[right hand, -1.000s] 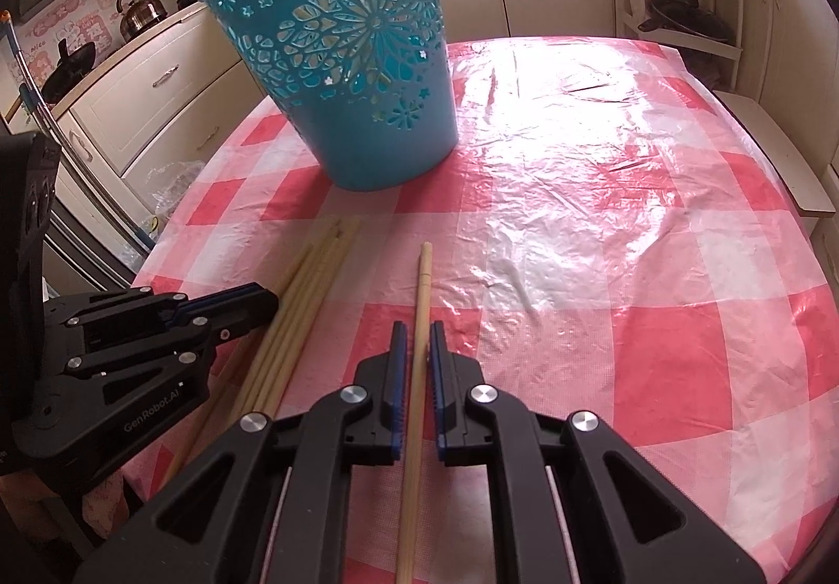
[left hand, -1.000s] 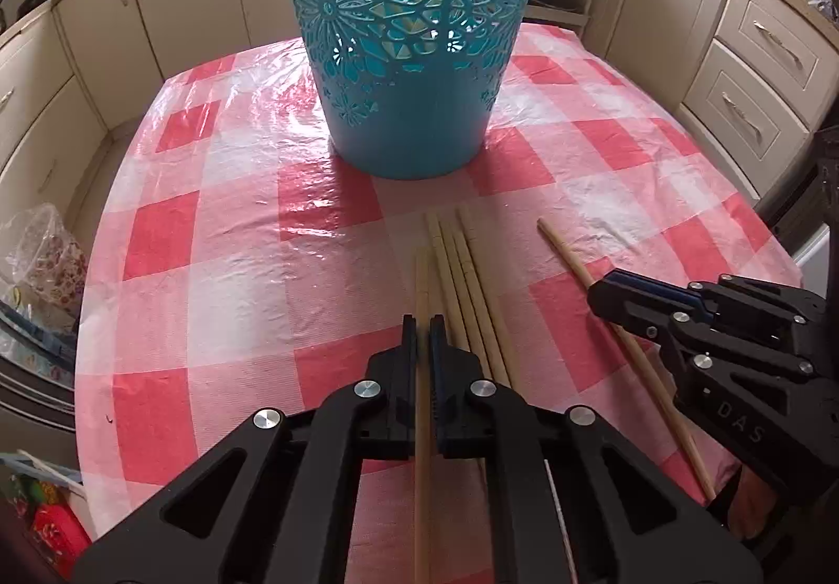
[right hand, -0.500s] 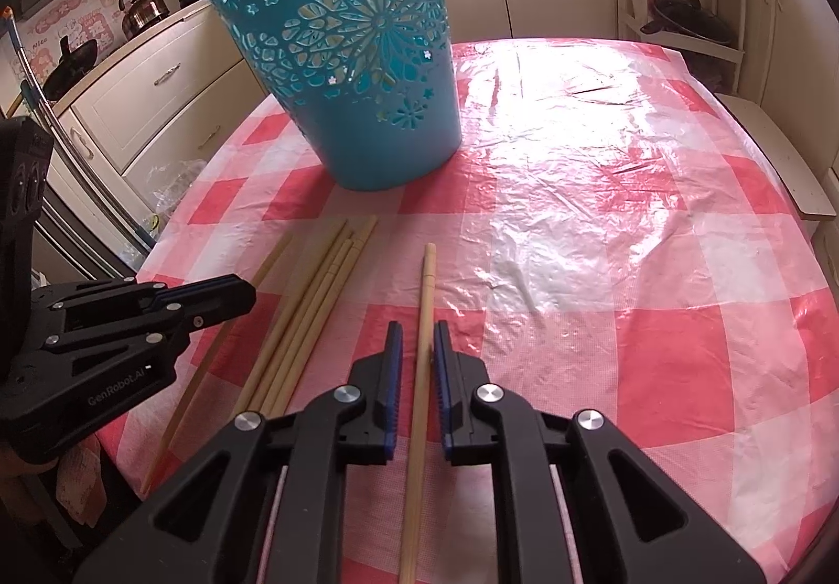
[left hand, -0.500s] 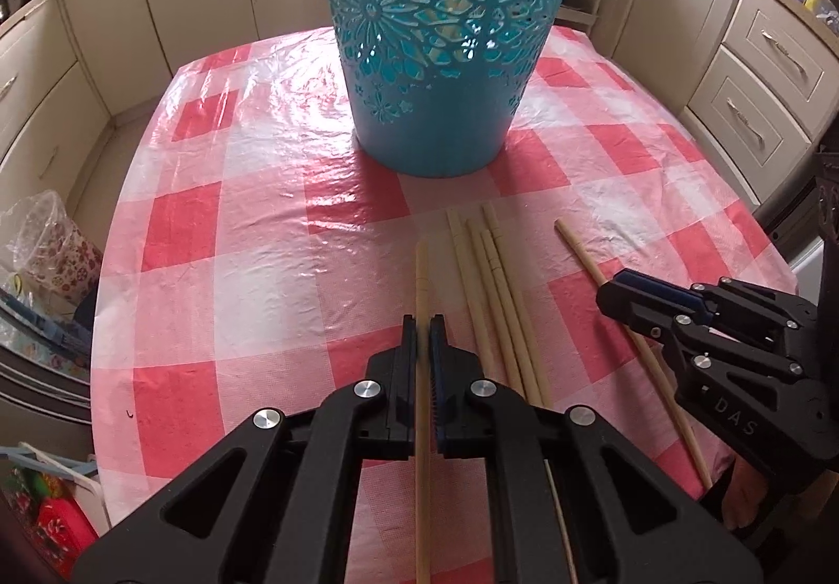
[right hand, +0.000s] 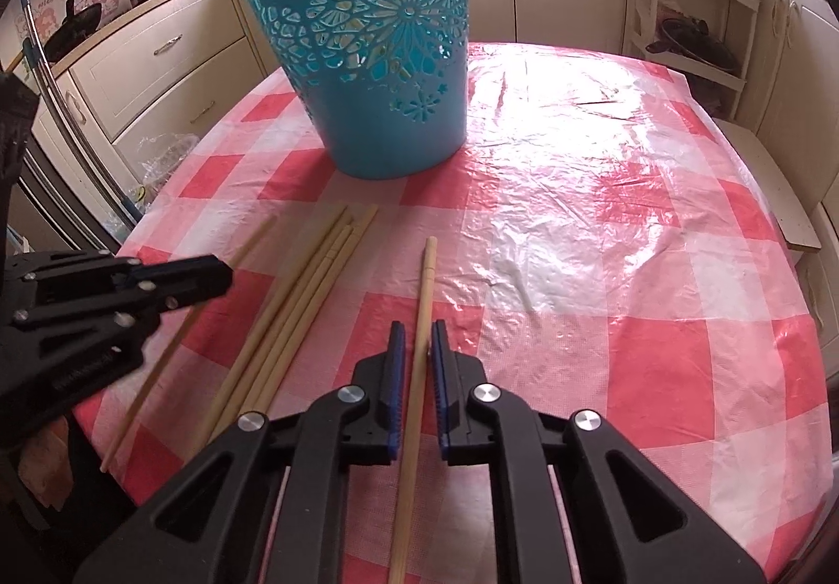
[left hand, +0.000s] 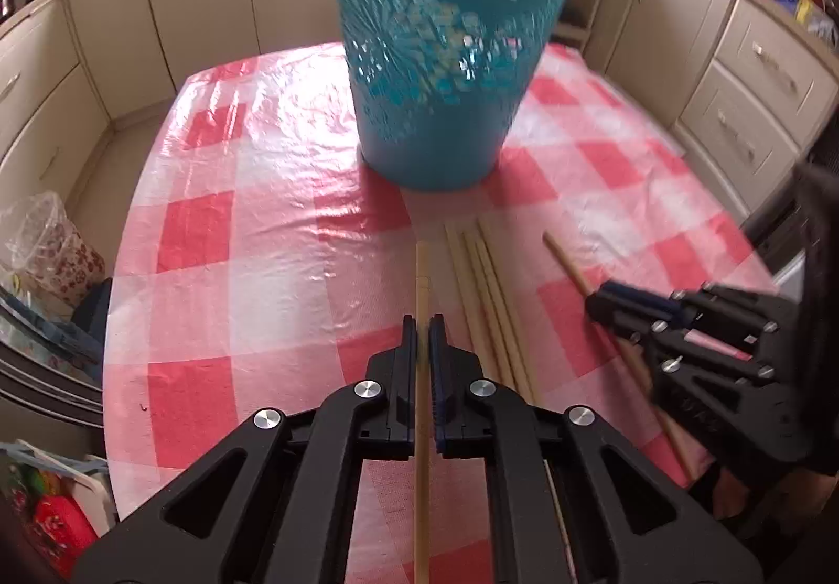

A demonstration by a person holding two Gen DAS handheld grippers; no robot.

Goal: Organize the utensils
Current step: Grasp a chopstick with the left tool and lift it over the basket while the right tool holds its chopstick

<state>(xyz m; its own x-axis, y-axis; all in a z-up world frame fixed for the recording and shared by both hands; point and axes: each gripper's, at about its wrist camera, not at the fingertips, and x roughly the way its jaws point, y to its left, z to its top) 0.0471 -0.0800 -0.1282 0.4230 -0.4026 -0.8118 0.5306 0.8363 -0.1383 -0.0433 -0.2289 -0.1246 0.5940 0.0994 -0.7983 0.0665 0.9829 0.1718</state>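
A tall blue cut-out basket stands upright on the table. Several wooden chopsticks lie bundled in front of it. My left gripper is shut on one chopstick and holds it lifted above the cloth; it shows at the left of the right wrist view. My right gripper is slightly open around another chopstick, with a small gap on each side of it. It shows in the left wrist view over that chopstick.
The round table has a red-and-white checked plastic cloth. Cream kitchen cabinets surround it. A plastic bag and clutter sit on the floor at the left. A wooden bench stands at the right.
My left gripper has risen and drawn back with its chopstick, so the basket looks smaller and farther. My right gripper's jaws have opened slightly around its chopstick.
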